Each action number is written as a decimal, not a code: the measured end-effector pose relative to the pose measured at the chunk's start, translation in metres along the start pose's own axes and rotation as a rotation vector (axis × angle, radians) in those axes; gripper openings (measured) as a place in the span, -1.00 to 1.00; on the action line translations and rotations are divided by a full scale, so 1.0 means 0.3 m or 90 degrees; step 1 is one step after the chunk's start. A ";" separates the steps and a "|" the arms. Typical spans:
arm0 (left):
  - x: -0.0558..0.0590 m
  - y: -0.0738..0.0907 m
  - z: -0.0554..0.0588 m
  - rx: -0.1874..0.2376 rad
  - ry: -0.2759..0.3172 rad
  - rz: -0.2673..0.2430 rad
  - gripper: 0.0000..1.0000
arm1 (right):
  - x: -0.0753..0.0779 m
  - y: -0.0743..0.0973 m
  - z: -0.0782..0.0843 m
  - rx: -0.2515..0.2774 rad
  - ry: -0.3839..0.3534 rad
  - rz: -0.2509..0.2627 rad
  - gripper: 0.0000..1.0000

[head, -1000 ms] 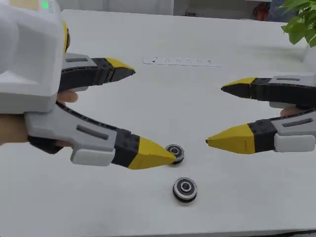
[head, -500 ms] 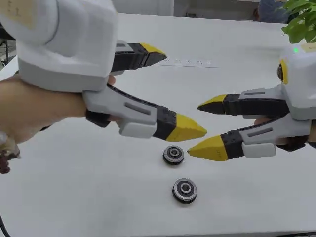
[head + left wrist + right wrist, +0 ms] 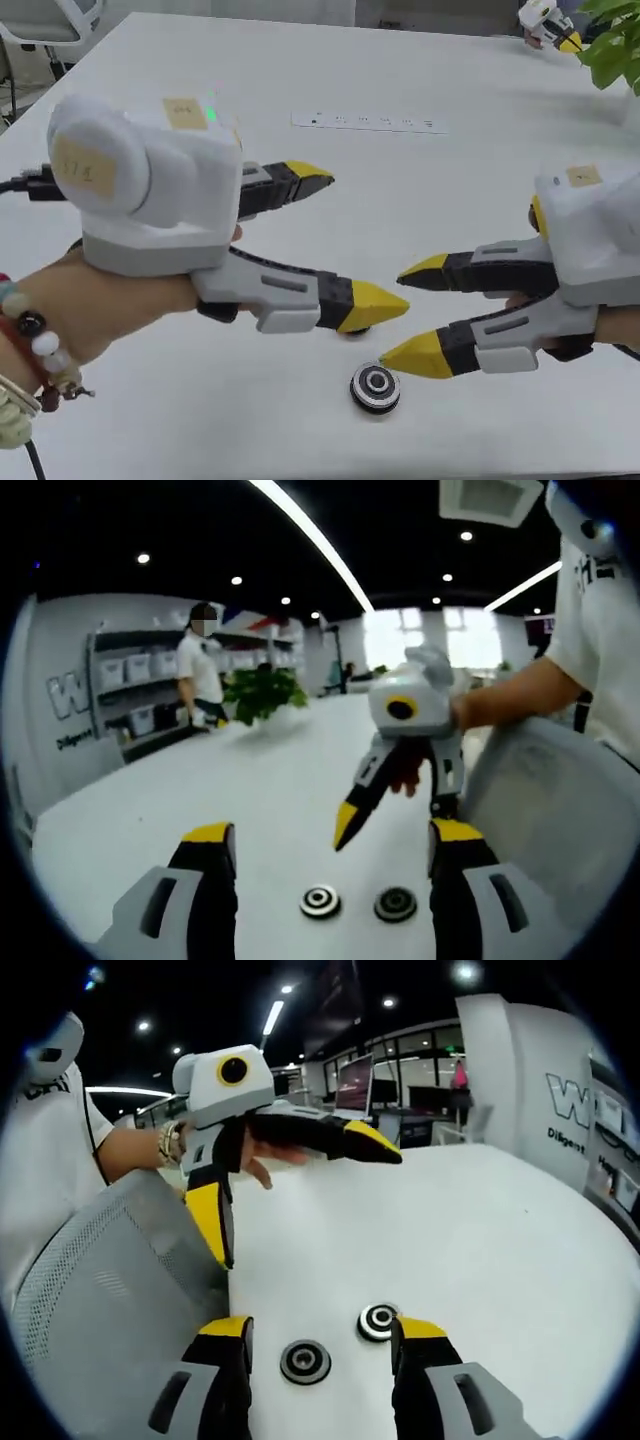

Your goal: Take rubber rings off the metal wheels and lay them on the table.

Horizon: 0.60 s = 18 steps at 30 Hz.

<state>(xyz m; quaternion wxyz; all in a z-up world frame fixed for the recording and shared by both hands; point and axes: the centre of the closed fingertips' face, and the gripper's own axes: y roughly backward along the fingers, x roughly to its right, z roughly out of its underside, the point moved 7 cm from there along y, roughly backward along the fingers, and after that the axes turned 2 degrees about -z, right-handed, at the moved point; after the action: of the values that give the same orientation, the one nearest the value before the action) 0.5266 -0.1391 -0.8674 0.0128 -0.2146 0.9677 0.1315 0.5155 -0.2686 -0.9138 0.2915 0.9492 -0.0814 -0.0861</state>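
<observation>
Two small metal wheels with black rubber rings lie flat on the white table [image 3: 200, 420]. The near wheel [image 3: 375, 387] is in plain sight. The far wheel [image 3: 355, 331] is mostly hidden under the lower jaw of my left gripper [image 3: 357, 243], which is open and holds nothing. From the right, my right gripper [image 3: 395, 313] hangs open just above the near wheel, its lower tip close to it. The left gripper view has both wheels [image 3: 320, 901] [image 3: 396, 904] ahead of its open gripper [image 3: 330, 832]. In the right gripper view they [image 3: 305, 1361] [image 3: 379, 1321] lie between the open jaws.
A white power strip [image 3: 365, 123] lies further back on the table. A green plant [image 3: 615, 45] stands at the far right, with another gripper [image 3: 548, 22] beside it. A grey mesh chair back [image 3: 100, 1270] is near the table edge, and a person [image 3: 205, 665] stands beyond.
Both grippers have come closer to the wheels. The left one's lower jaw now covers the far wheel, and the right one has dropped toward the near wheel. The wheels have not moved.
</observation>
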 end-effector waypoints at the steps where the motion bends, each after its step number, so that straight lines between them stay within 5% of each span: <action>1: 0.004 0.000 0.009 -0.004 -0.001 0.003 0.56 | -0.002 -0.005 0.013 -0.013 0.000 -0.005 0.06; 3: 0.012 0.002 0.040 -0.037 -0.011 0.014 0.47 | 0.000 -0.008 0.034 -0.031 -0.004 -0.009 0.02; 8: 0.027 -0.015 0.097 -0.065 0.001 0.032 0.37 | 0.003 -0.018 0.094 -0.071 -0.016 -0.025 -0.11; 14: 0.056 -0.033 0.120 -0.038 0.027 0.064 0.10 | 0.012 -0.021 0.118 -0.071 -0.025 -0.028 -0.22; 18: 0.082 -0.051 0.164 -0.077 0.013 0.090 0.07 | 0.013 -0.030 0.143 -0.082 -0.029 -0.036 -0.27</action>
<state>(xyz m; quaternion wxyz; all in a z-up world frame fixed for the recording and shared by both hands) 0.5092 -0.1499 -0.9208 -0.0191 -0.1476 0.9708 0.1881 0.5110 -0.2852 -0.9543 0.3475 0.9282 -0.0553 -0.1210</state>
